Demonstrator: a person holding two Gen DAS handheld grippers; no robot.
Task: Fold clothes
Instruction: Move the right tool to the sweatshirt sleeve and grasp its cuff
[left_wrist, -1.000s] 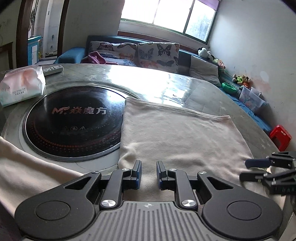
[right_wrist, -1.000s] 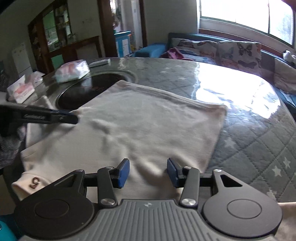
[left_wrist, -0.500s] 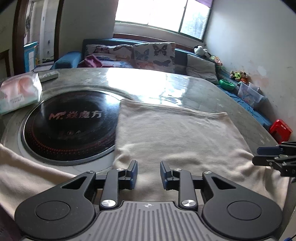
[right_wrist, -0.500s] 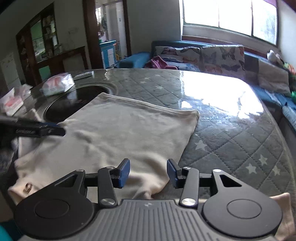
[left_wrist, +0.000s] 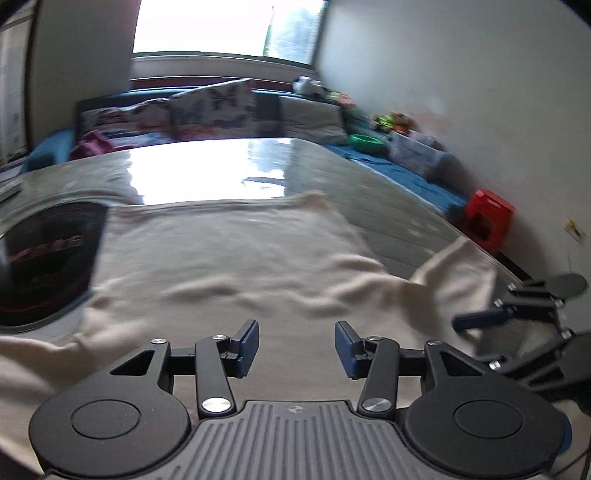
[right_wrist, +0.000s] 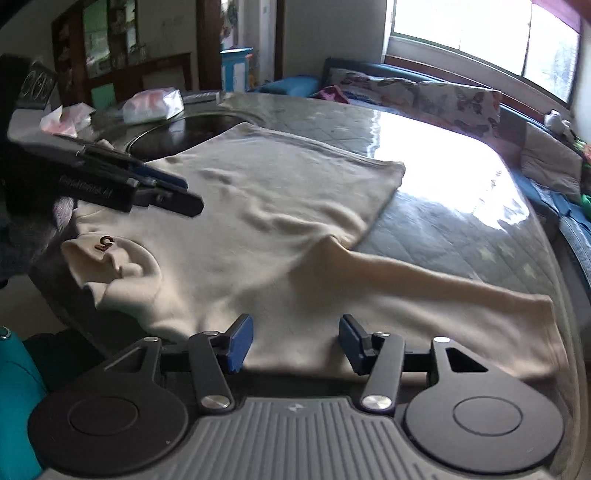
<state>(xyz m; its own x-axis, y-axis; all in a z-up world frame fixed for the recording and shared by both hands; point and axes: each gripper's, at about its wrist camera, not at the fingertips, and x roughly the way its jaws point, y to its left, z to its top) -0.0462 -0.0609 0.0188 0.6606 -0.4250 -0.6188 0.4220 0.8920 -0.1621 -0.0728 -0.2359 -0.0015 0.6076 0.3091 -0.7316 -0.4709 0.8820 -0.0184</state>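
Note:
A cream long-sleeved top (right_wrist: 266, 206) lies flat on the round table, collar with a red "5" tag (right_wrist: 104, 242) at the near left edge, one sleeve (right_wrist: 443, 284) stretched out to the right. It also shows in the left wrist view (left_wrist: 229, 258). My left gripper (left_wrist: 296, 347) is open and empty, above the top's near edge. My right gripper (right_wrist: 296, 341) is open and empty, above the shoulder by the sleeve. The left gripper also shows in the right wrist view (right_wrist: 162, 192), and the right gripper in the left wrist view (left_wrist: 517, 314).
A black round hotplate (left_wrist: 48, 258) is set in the quilted table (right_wrist: 461, 192), partly under the top. Tissue packs (right_wrist: 151, 105) lie at the far left. A sofa with butterfly cushions (left_wrist: 214, 107) and a red stool (left_wrist: 489, 218) stand beyond the table.
Both grippers have pulled back and risen, so more of the top shows, including the collar and right sleeve. The left gripper's jaws have opened wider and swung right.

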